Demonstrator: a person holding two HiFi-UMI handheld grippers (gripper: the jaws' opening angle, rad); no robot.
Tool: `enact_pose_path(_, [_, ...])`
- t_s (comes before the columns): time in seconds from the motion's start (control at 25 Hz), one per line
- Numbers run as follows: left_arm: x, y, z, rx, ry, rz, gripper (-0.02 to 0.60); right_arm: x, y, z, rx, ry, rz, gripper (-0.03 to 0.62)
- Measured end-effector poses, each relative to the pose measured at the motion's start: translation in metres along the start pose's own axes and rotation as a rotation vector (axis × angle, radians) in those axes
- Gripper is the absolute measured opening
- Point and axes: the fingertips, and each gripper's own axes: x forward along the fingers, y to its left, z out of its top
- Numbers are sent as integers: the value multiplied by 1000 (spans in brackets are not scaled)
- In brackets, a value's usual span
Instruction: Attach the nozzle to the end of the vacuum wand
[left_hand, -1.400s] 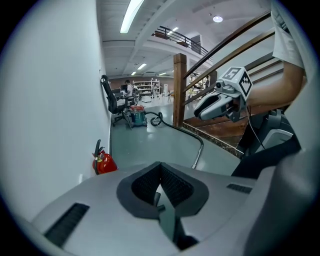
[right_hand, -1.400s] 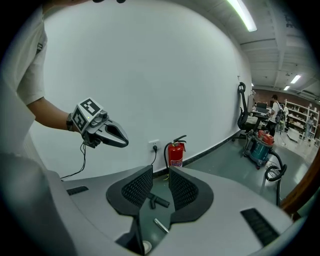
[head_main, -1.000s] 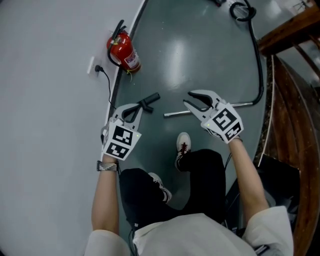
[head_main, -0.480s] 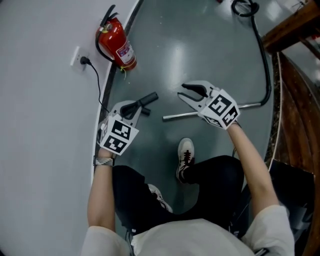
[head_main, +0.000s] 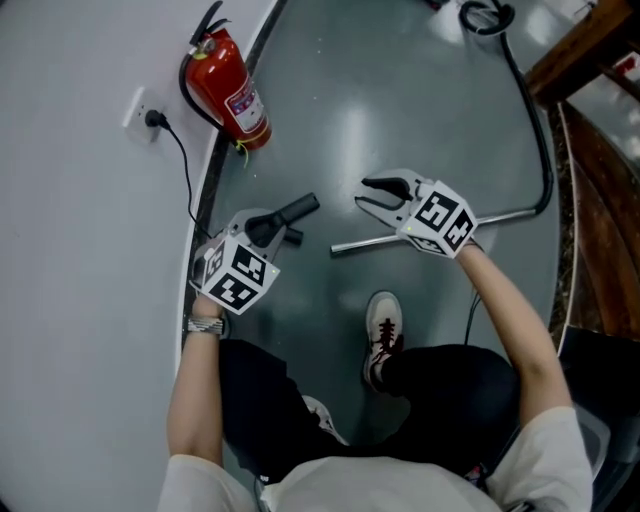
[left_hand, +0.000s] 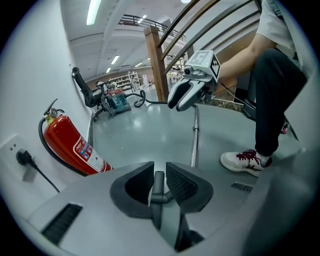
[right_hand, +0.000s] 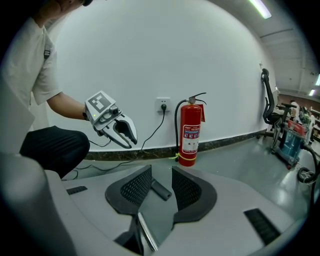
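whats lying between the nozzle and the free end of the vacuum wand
Nothing but bare grey floor lies between the nozzle and the end of the wand; the head view shows that gap plainly.

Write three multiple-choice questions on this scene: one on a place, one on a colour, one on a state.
1. Where is the fire extinguisher?
A. on the stairs
B. against the wall, near the socket
C. between the shoes

2. What colour is the nozzle that lies near the wand?
A. white
B. red
C. black

3. How do the right gripper's jaws stand?
A. apart, holding nothing
B. shut on the wand
C. shut on the nozzle

Answers: 1 B, it stands at the wall by the socket; 2 C, it looks black in the head view; 3 A, its own view shows a gap between the pads.
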Motion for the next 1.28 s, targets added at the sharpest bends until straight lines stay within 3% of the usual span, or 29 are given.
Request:
enact_pose_path(0.2, [25,-12,-29,34,45,-51,89,13,10,-25,11,3,25,158])
enact_pose_path(0.56, [67,-23,-73,152,151,-122,117,36,25,-95,-27,137,122,199])
enact_pose_path(0.88, [98,-33,-103,186,222,-176,140,49,34,-153,-68,234,196,225])
enact_pose_path(1.04, [119,-48,-122,236,283,-246,170,61,42,-177,-56,269,247,230])
enact_pose_path(1.16, [130,-50,-133,268,310,-279,173,74,48,-198,-125,313,272,232])
enact_pose_path(1.28, [137,-52,-138,243,299,-306,181,86,58,-220,-249,361,297,230])
